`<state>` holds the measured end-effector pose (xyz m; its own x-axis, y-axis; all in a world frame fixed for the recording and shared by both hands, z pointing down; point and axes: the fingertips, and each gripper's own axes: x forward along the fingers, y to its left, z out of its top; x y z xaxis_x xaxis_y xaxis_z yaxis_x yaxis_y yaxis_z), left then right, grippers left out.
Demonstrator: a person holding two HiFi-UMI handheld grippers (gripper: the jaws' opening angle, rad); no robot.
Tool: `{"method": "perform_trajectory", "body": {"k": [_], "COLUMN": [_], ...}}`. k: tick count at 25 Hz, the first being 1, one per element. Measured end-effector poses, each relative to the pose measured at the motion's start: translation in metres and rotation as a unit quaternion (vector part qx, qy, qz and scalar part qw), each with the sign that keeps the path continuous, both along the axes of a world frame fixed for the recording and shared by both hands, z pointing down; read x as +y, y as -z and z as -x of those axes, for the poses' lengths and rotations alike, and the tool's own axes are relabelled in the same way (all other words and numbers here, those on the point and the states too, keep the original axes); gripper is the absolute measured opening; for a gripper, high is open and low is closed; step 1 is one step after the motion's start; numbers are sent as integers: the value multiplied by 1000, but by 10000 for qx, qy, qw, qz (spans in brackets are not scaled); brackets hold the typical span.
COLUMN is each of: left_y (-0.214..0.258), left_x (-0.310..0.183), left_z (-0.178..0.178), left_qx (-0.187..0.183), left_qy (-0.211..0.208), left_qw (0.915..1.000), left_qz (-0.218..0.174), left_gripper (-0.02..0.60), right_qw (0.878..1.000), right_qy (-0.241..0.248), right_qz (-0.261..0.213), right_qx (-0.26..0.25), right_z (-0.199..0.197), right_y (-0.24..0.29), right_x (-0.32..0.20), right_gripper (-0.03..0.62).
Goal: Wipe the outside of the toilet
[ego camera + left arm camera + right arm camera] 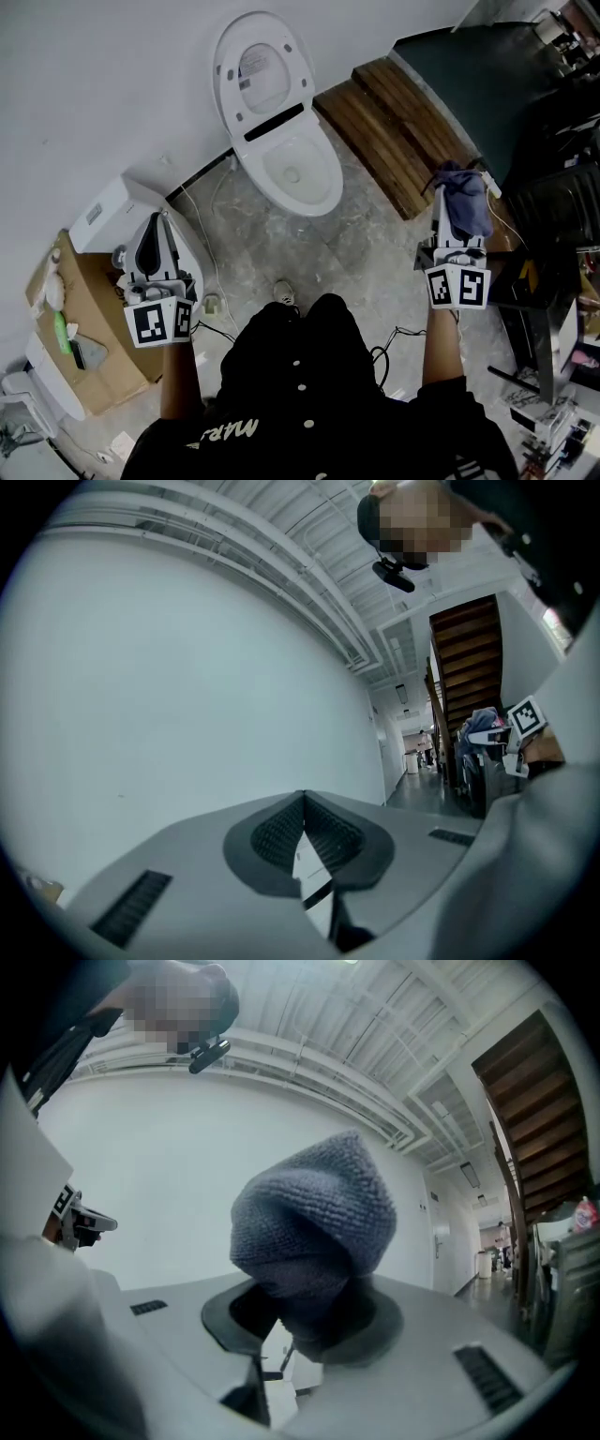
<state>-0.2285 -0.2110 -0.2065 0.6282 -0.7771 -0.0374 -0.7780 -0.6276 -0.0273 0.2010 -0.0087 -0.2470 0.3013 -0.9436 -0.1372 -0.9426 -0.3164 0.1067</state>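
Note:
A white toilet (281,141) stands against the wall with its lid raised, far ahead of both grippers. My right gripper (448,220) is at the right, shut on a blue-grey cloth (465,202). In the right gripper view the bunched cloth (314,1232) bulges up out of the shut gripper (305,1321) and hides the pads. My left gripper (153,239) is held at the left, over the floor. In its own view the left gripper (305,832) is shut, its dark ribbed pads meeting with nothing between them. Both grippers point up at the wall and ceiling.
Wooden steps (403,131) run along the toilet's right side, beside a dark platform (487,66). A white box (108,211) and an open cardboard box (80,319) with bottles sit at the left. Cables (211,309) trail on the grey floor. Dark equipment (553,234) crowds the right.

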Motion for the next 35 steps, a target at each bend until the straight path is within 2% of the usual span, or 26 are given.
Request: {"method": "perform_trajectory", "body": {"k": [12,18,27,35], "left_y": [15,22,31,37], "left_x": [0,10,38,52], "left_z": [9,13,10,4], "left_qx": [89,151,173,122], "left_qy": [33,225,443,585], "left_qw": [9999,9996,9989,9981], "left_qz": [-33,-84,-36,-126], "left_gripper": [12,12,11,11], "right_qw": [9998,9996,9998,9996], "right_qy": [-124,-141,142,93], "right_qz": [-77,-219,-93,-70], "right_qx": [-123,-84,-104,-252], "right_z": [4,-8,-27,-51], "right_y": [17,30,32,30], "right_x": [23,37,55,73], "right_gripper": [118,120,120,120]}}
